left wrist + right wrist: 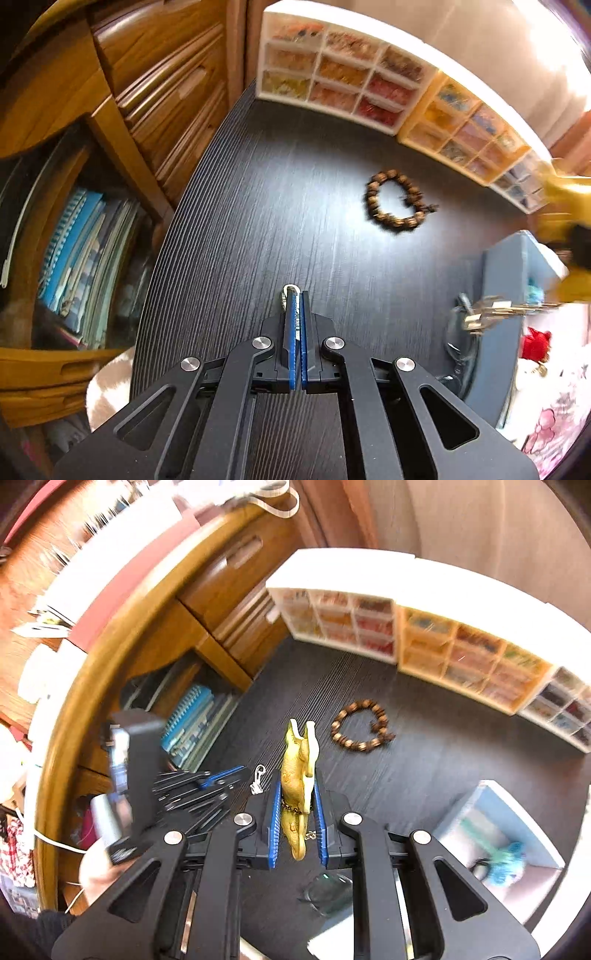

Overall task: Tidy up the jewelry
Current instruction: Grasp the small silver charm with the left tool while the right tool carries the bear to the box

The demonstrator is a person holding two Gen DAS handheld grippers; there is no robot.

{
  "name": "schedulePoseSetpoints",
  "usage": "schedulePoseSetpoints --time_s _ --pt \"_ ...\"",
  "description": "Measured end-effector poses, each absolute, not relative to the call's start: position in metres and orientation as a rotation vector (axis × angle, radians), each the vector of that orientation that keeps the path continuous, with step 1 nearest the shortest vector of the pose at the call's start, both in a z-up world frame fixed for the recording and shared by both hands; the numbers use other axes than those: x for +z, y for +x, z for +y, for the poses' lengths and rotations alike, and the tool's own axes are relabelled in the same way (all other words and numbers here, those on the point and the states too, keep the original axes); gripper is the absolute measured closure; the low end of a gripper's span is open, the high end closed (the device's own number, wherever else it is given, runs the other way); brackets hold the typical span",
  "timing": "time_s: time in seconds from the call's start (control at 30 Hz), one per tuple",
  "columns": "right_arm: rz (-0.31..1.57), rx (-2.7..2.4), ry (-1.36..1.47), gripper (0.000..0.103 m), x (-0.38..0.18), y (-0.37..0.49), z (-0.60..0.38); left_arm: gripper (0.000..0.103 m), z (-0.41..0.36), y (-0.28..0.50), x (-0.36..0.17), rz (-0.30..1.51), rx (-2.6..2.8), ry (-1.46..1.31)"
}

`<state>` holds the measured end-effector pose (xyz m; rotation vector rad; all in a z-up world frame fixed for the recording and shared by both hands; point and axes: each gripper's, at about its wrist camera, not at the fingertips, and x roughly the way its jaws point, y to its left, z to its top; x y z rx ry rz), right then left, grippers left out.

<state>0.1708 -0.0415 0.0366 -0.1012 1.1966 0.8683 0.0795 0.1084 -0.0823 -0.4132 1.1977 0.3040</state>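
Note:
My left gripper [298,293] is shut on a small silver clasp [290,288] that sticks out past its blue pads; in the right wrist view the gripper [236,771] shows with the clasp and its chain [257,779] dangling. My right gripper [297,786] is shut on a yellow horse-shaped pendant [297,775] with a gold chain. A brown wooden bead bracelet [397,201] lies on the dark table [277,192], ahead of both grippers; it also shows in the right wrist view [360,731].
Small drawer organizers full of beads [343,70] [461,653] line the table's far edge. A blue open box [509,834] stands at the right, with keys [491,312] and glasses [325,890] beside it. A wooden cabinet with books [74,254] stands to the left.

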Motion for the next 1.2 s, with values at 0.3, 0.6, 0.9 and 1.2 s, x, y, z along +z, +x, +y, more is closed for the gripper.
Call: schedulePoseSetpoints --time_s 0.3,0.6,0.9,1.2 --pt "1.093 0.810 -0.134 0.087 0.076 0.160 -0.119 0.063 0.114 0.089 -0.094 1.246 0.413 -0.390" --pt "1.126 0.753 -0.094 0.087 0.054 0.144 -0.173 0.057 0.102 0.091 -0.091 1.252 0.383 -0.378" --pt "1.182 0.751 -0.043 0.087 0.031 0.146 -0.191 0.053 0.077 0.095 -0.082 1.262 0.299 -0.195" --pt "1.214 0.722 -0.028 0.087 0.014 0.151 -0.194 0.067 0.068 0.100 -0.101 1.316 0.263 -0.127"
